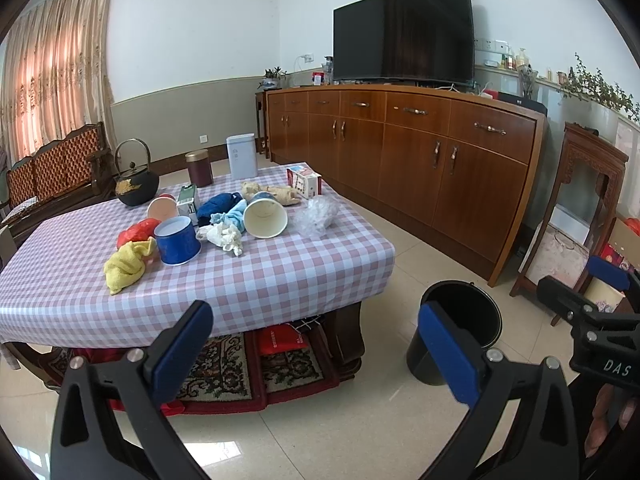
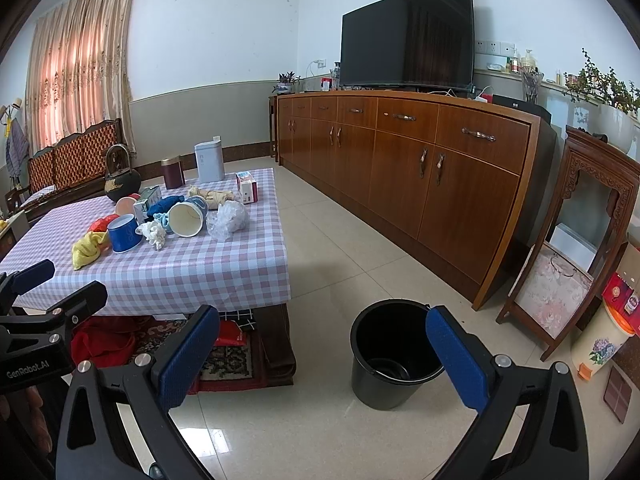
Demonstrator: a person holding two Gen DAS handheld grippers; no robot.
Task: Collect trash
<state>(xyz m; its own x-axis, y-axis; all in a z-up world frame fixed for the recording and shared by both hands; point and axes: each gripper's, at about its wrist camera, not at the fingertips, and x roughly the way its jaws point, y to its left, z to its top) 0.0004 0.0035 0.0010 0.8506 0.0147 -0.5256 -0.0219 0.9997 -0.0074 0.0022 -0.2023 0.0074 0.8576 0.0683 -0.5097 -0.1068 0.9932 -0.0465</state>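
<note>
We hold both tools back from the table (image 1: 280,280), our left gripper (image 1: 316,356) and right gripper (image 2: 324,356) spread wide with nothing in them. No trash looks collected yet: paper cups (image 1: 265,215), a crumpled tissue (image 1: 224,236) and a clear plastic bag (image 1: 316,216) lie on the checked cloth. The black bucket (image 2: 390,354) stands on the tiled floor beside the table, seemingly empty. A wooden sideboard (image 1: 400,152) lines the wall.

Wooden sideboard (image 2: 404,160): dark television (image 2: 406,34) on top; potted plant (image 2: 286,82) at its far end; carved wooden stand (image 2: 576,240) beside its near end; curtains (image 2: 76,68) well apart, far left.
</note>
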